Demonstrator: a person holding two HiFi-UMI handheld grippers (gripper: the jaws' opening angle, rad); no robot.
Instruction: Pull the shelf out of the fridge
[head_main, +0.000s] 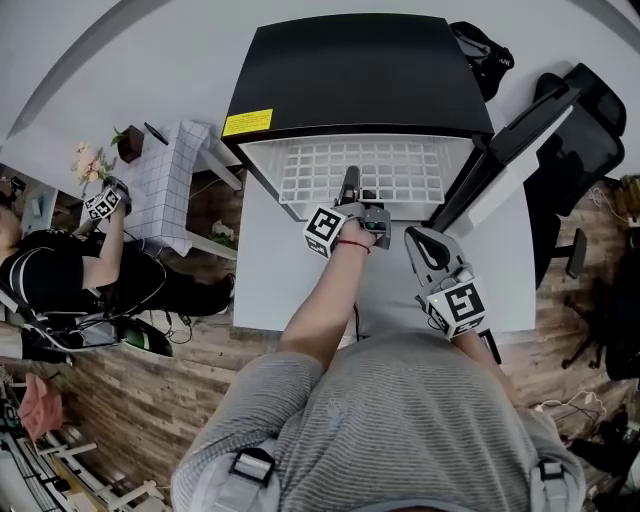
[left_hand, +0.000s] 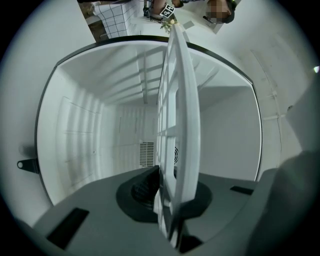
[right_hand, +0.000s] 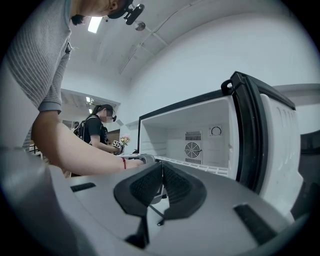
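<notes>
A black mini fridge (head_main: 350, 70) stands on a white table with its door (head_main: 500, 160) swung open to the right. The white wire shelf (head_main: 370, 165) sticks partway out of the fridge front. My left gripper (head_main: 350, 185) is at the shelf's front edge. In the left gripper view the shelf (left_hand: 177, 125) runs edge-on between the jaws, and the gripper (left_hand: 167, 185) is shut on its rim, with the white fridge interior (left_hand: 90, 135) behind. My right gripper (head_main: 425, 245) hangs back over the table, shut and empty (right_hand: 162, 175). From there the shelf (right_hand: 200, 165) and door (right_hand: 260, 135) show.
The white table (head_main: 270, 270) carries the fridge. A second person (head_main: 60, 270) sits at the left beside a small table with a checked cloth (head_main: 165, 180). An office chair (head_main: 590, 140) stands right of the open door. A black bag (head_main: 485, 50) lies behind the fridge.
</notes>
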